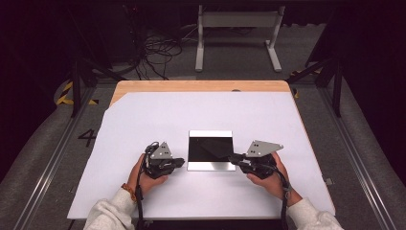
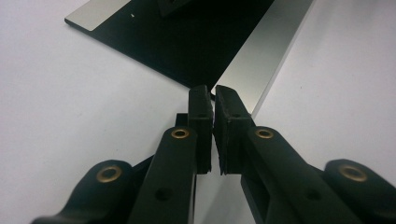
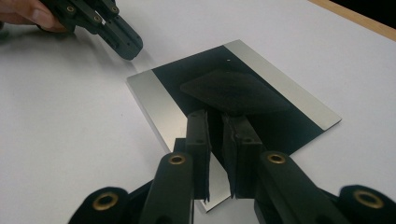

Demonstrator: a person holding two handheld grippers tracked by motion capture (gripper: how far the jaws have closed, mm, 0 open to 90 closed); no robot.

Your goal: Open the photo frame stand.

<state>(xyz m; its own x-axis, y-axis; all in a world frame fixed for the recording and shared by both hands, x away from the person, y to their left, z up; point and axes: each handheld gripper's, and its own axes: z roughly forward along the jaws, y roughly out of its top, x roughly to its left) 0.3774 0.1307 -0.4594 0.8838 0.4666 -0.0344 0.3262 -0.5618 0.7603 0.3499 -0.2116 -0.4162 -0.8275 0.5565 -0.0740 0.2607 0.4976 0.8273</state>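
Note:
A square plate point(image 1: 210, 166) with a black middle and silver bands on two sides lies flat on the white sheet. A flat black pad point(image 3: 233, 91) sits tilted over its dark middle, and its near corner runs in between the jaws of my right gripper point(image 3: 217, 116), which is shut on it. In the high view that gripper point(image 1: 232, 157) reaches in from the plate's right edge. My left gripper point(image 2: 212, 91) is shut with nothing in it, tips just short of a corner of the plate point(image 2: 266, 60). From above, the left gripper point(image 1: 182, 161) rests at the plate's left side.
The white sheet point(image 1: 158, 115) covers most of a wooden table point(image 1: 201, 86). The person's hands and light sleeves come in from the near edge. Behind the table, a white frame point(image 1: 237, 19) and loose cables point(image 1: 158, 48) are on the floor.

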